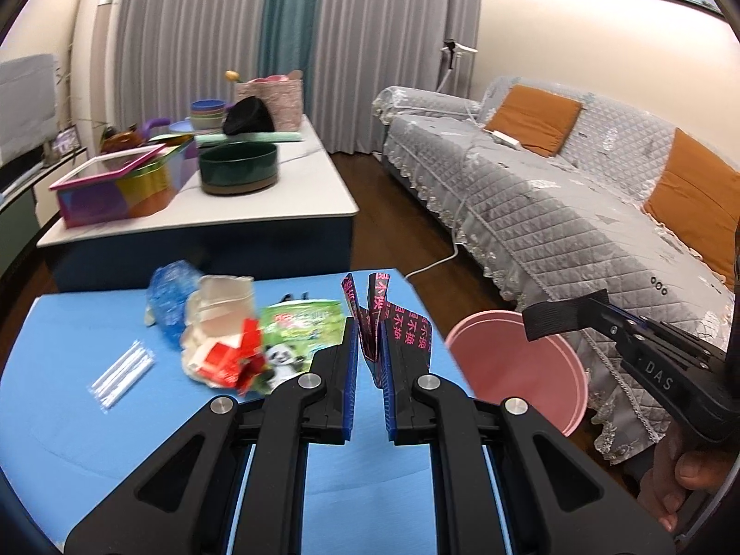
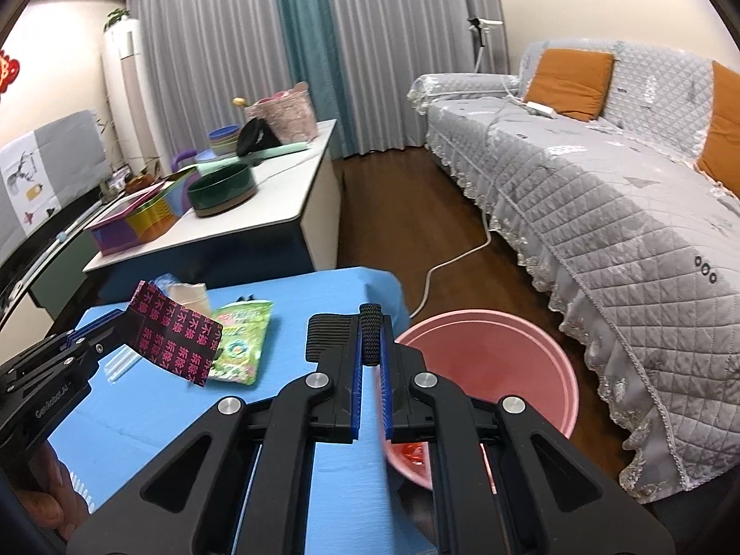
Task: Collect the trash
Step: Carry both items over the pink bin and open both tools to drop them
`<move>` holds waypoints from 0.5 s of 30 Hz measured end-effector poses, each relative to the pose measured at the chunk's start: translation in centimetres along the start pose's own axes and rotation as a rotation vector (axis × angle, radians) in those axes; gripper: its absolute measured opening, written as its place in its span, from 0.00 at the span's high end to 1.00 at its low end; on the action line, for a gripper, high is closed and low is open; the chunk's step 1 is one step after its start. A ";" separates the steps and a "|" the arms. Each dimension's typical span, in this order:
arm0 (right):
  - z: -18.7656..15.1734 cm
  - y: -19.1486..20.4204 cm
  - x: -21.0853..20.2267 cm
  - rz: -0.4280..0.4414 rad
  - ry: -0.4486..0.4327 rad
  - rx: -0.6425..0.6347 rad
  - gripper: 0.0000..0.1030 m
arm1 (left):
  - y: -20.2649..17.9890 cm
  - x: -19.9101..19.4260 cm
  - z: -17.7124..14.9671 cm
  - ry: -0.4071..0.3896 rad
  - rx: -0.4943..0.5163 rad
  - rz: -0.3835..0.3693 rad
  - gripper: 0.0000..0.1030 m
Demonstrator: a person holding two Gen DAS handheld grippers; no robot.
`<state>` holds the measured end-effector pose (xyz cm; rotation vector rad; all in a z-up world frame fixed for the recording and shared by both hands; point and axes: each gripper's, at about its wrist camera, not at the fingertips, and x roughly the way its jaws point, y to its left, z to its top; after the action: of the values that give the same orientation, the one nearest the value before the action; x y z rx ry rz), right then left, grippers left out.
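My left gripper (image 1: 370, 326) is shut on a black wrapper with pink characters (image 1: 407, 328), held above the right edge of the blue table (image 1: 115, 439). My right gripper (image 2: 372, 323) is shut on a black ribbed elastic strap (image 2: 326, 337) over the near rim of the pink bucket (image 2: 508, 370), which stands on the floor beside the table. Something red lies in the bucket's bottom. On the table remain a blue plastic bag (image 1: 169, 298), a crumpled cup with red paper (image 1: 222, 347), a green panda snack bag (image 1: 296, 328) and wrapped straws (image 1: 122, 372).
Behind the blue table stands a white coffee table (image 1: 277, 199) with a green bowl (image 1: 238, 169), a coloured box and stacked dishes. A grey-covered sofa (image 1: 555, 212) with orange cushions runs along the right. A white cable (image 2: 444, 263) lies on the wooden floor.
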<state>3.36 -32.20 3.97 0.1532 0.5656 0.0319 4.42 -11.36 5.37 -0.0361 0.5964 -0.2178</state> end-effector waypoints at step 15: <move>2.0 -7.0 -0.2 -0.111 -0.017 0.086 0.93 | -5.8 3.0 1.4 0.015 0.066 -0.077 0.91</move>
<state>4.20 -39.41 4.67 0.2055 0.5578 -0.1018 6.48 -17.73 5.40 0.0061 0.6029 -0.3129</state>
